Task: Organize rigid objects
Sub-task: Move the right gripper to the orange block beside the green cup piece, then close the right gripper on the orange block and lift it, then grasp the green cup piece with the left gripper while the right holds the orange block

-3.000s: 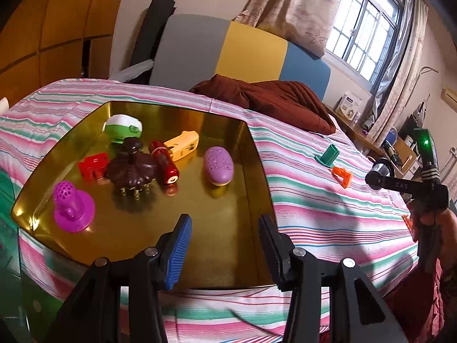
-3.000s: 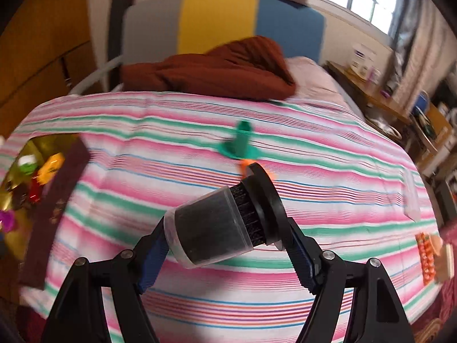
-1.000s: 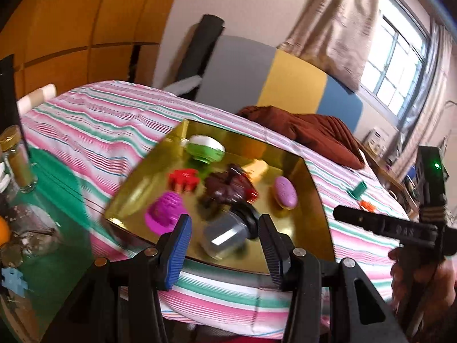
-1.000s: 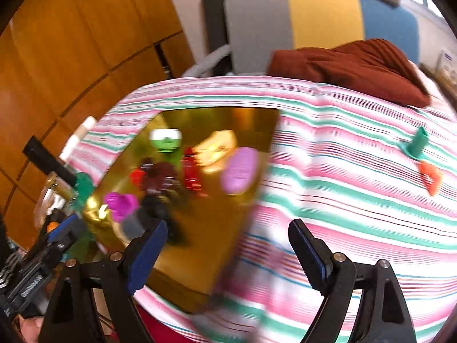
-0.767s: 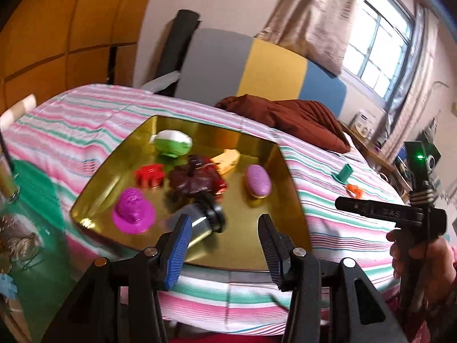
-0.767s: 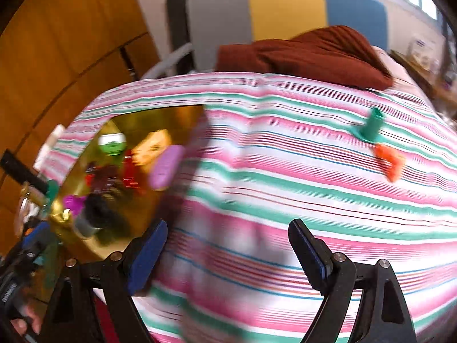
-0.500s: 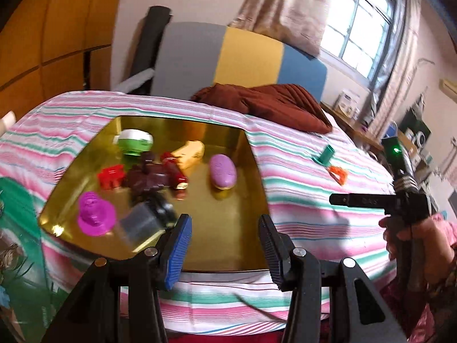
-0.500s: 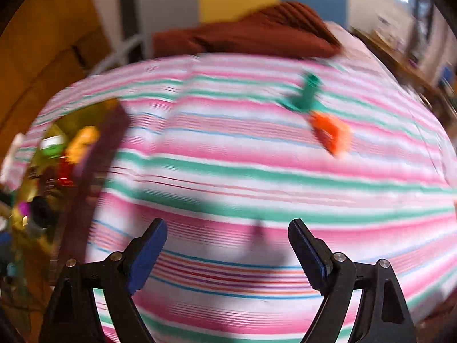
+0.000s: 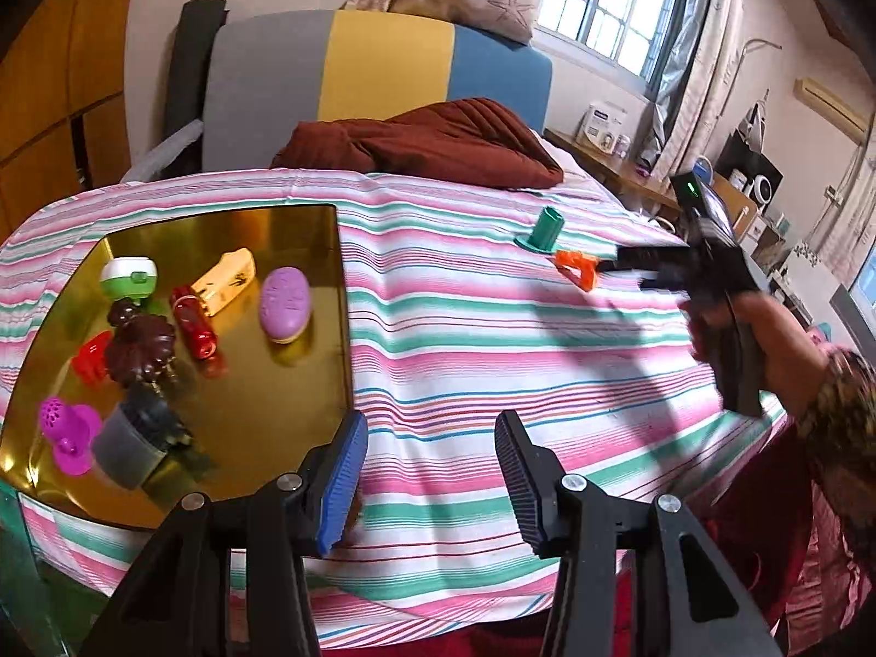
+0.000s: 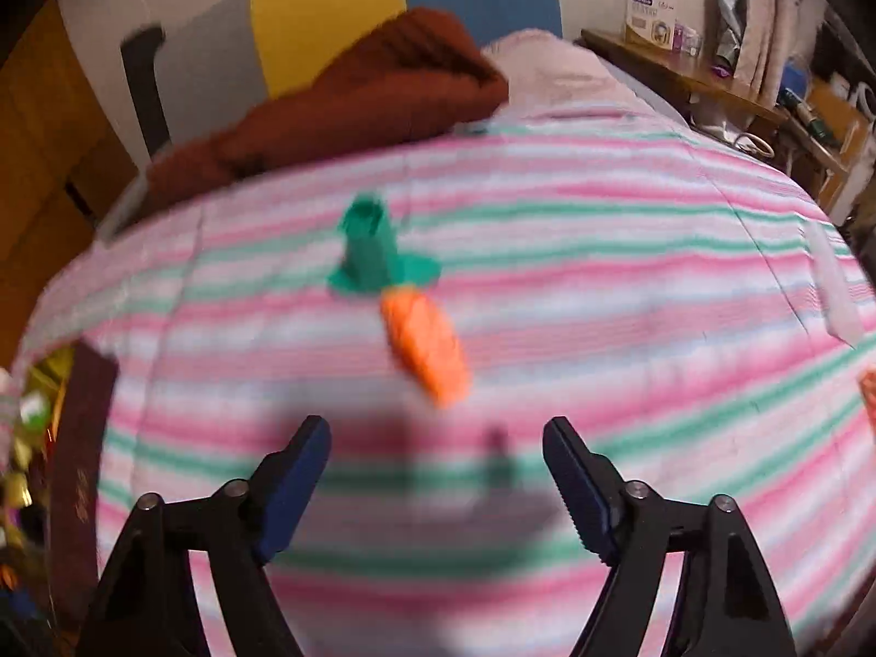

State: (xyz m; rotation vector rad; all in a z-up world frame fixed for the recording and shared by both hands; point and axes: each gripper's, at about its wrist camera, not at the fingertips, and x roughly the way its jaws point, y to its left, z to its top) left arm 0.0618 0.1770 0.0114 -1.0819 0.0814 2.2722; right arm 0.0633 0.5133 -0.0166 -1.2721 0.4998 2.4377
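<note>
Right gripper (image 10: 435,484) empty, jaws closing, just short of the orange piece (image 10: 424,347). Piece lies touching the green peg (image 10: 372,254), well apart from the gold tray (image 9: 336,295). Left gripper (image 9: 430,473) spread, empty. Best to straddle orange alone, clear of peg.

The right gripper (image 10: 438,471), fingers (image 10: 298,471) closing with nothing between them, hangs over a striped bedspread (image 10: 629,274). Ahead lie an orange piece (image 10: 427,345) and a green piece (image 10: 372,252), touching.
</note>
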